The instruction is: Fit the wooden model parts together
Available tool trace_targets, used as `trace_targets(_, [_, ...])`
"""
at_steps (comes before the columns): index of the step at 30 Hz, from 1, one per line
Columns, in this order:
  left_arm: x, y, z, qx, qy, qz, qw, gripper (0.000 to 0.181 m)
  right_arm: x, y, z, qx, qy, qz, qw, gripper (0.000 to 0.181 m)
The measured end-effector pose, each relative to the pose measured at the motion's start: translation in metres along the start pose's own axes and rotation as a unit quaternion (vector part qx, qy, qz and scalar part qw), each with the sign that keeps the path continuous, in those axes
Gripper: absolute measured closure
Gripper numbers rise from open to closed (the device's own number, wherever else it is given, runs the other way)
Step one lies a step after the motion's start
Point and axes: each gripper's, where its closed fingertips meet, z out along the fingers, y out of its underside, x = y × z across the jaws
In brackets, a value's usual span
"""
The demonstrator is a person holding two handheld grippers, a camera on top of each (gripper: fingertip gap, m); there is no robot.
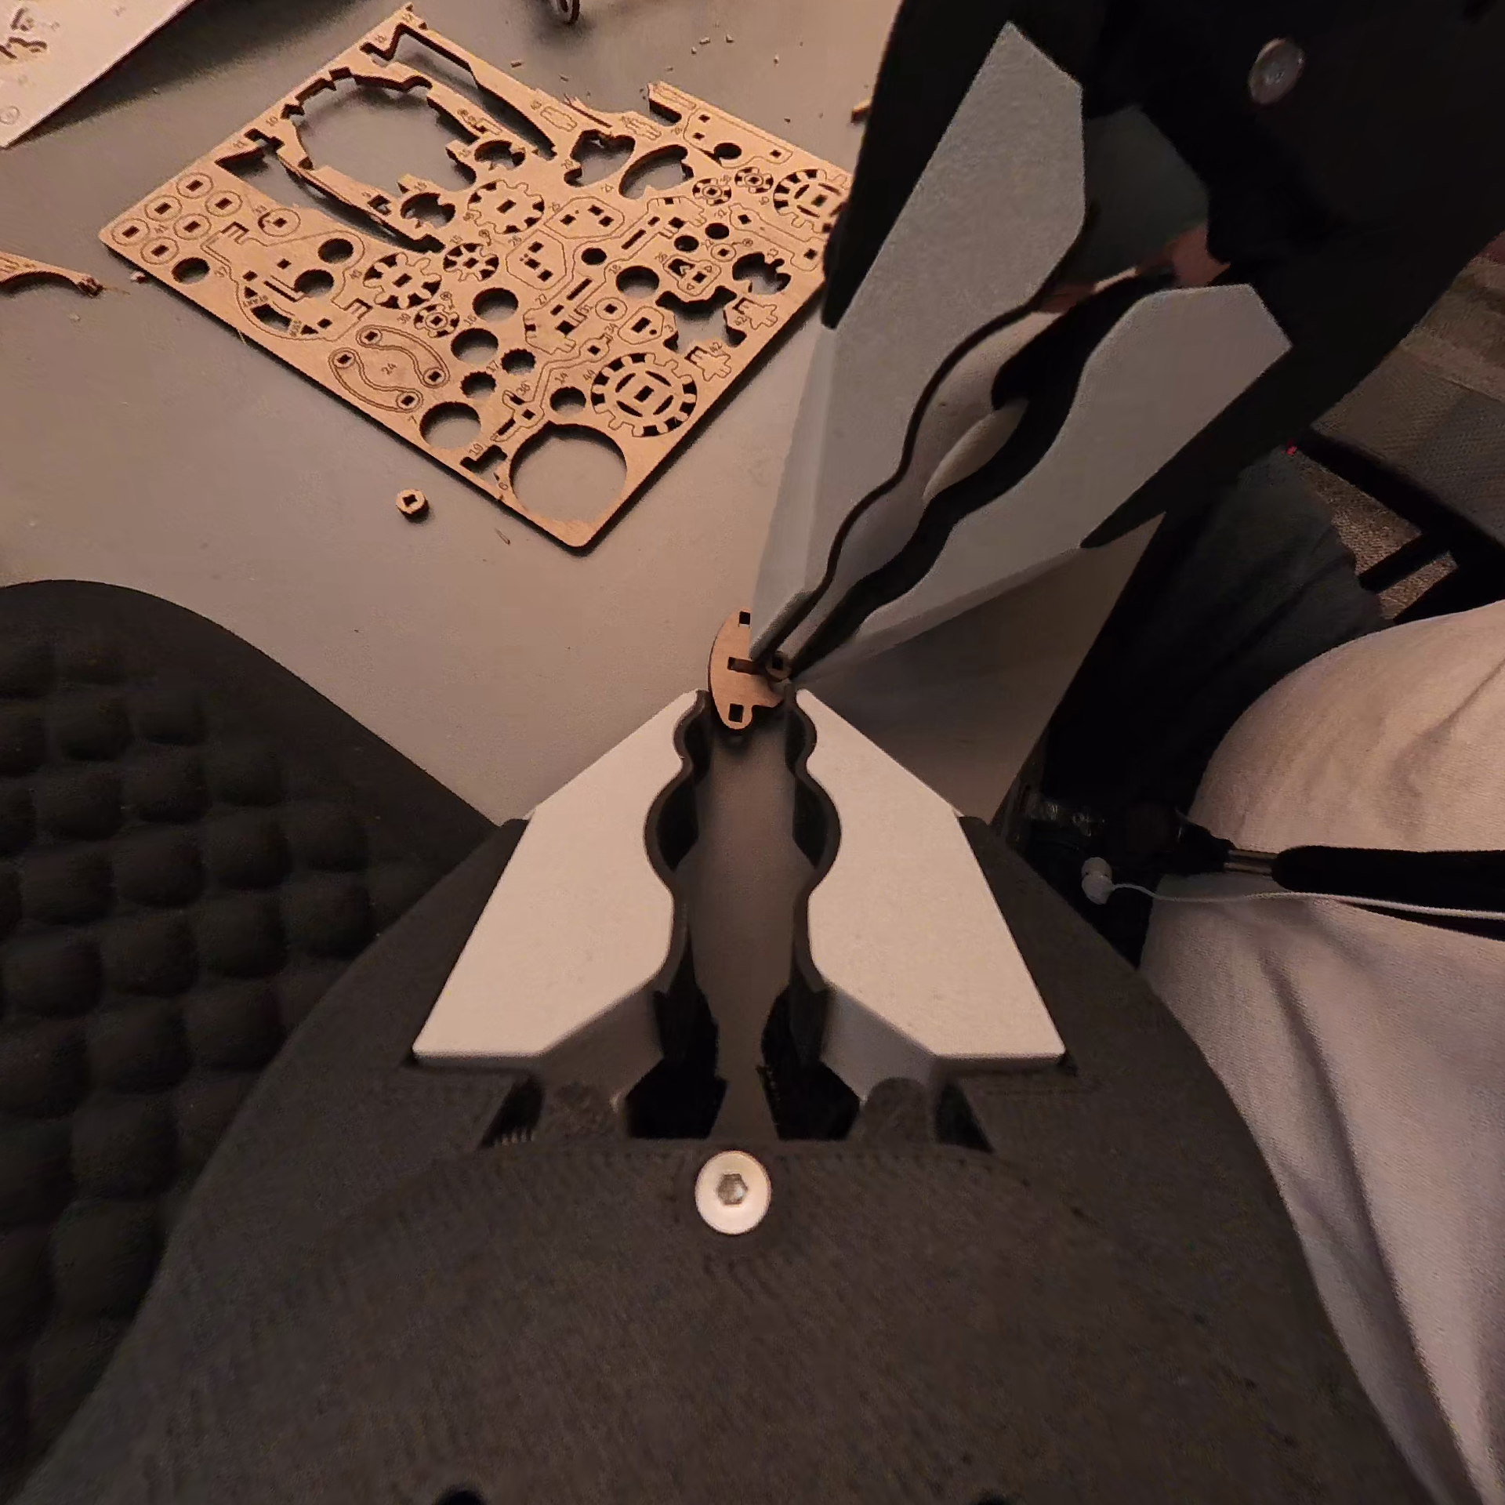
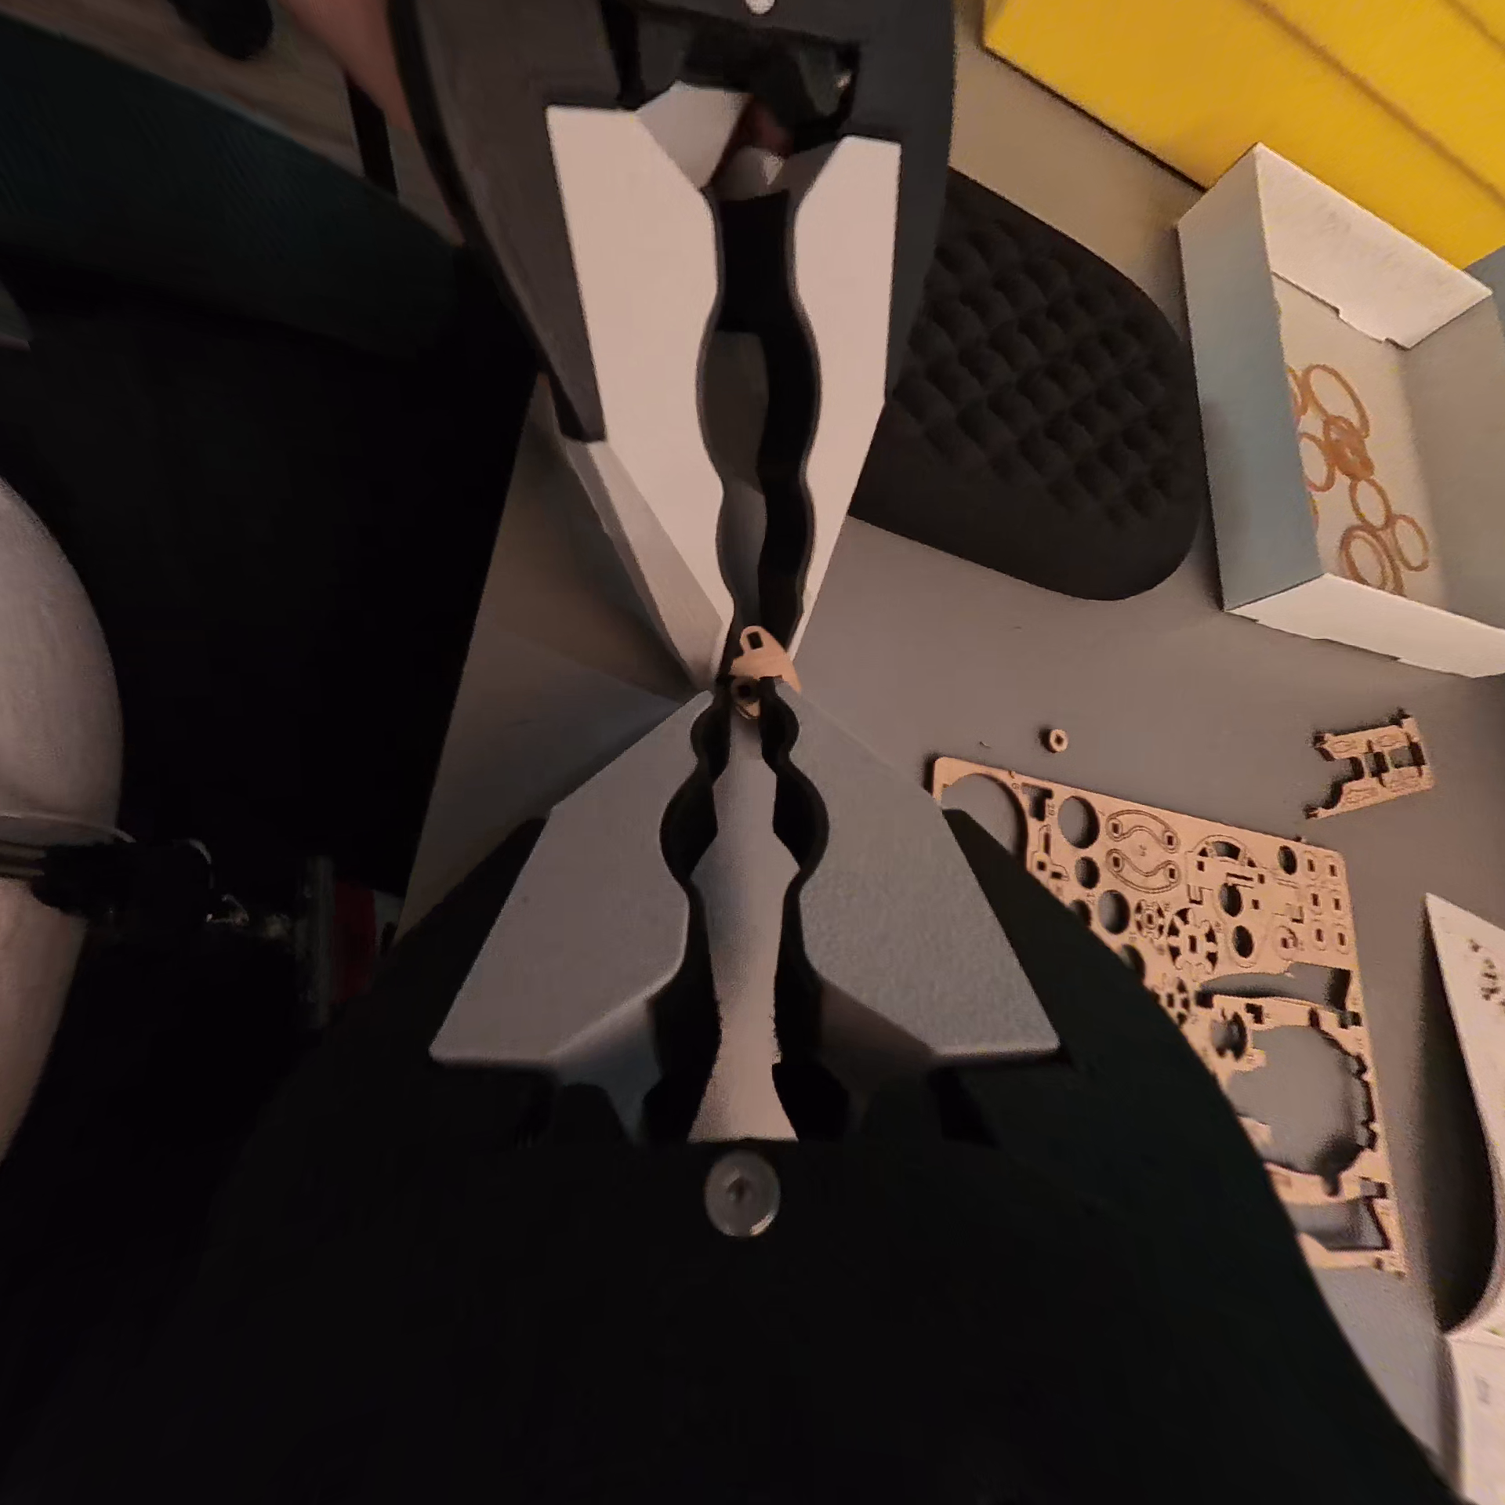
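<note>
L gripper (image 1: 745, 707) pinches oval wooden plate (image 1: 737, 674); R gripper (image 1: 778, 664) tip-to-tip, seemingly nipping small peg (image 2: 748, 699).

The left hand-held gripper (image 1: 745, 707) pinches the lower edge of an oval wooden piece (image 1: 739, 674), while the right hand-held gripper (image 1: 780, 661) clamps a small tab at its slot. Behind them a punched-out plywood sheet (image 1: 489, 269) lies flat on the grey desk (image 1: 244, 489), a black dimpled pad (image 1: 122, 814) at left
</note>
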Motion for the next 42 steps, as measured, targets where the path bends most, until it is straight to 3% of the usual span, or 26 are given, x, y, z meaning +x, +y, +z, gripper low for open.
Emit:
trace_targets(1, [0.0,0.0,0.0,0.001,-0.001,0.0,1.0,0.165,0.0,0.0,0.0,0.008,0.0,0.007,1.0,0.174])
trace_targets(8, [0.0,-0.001,0.0,0.004,0.012,-0.014,1.0,0.165,0.002,0.003,0.001,0.009,0.025,-0.019,0.999,0.174])
trace_targets(16, [0.0,-0.001,0.0,0.004,0.014,-0.016,1.0,0.165,0.003,0.0,-0.002,0.032,0.009,0.036,0.999,0.163])
trace_targets(21, [0.001,0.0,-0.001,0.003,0.023,-0.018,1.0,0.165,0.002,-0.008,-0.016,0.103,-0.028,0.061,0.992,0.172])
trace_targets(28, [0.002,0.0,-0.001,0.002,0.031,-0.018,0.999,0.165,0.001,-0.01,-0.013,0.105,-0.054,-0.005,0.993,0.174])
trace_targets(42, [0.002,0.0,-0.001,0.002,0.031,-0.01,0.999,0.165,-0.004,-0.006,-0.005,0.102,-0.09,0.004,0.991,0.181])
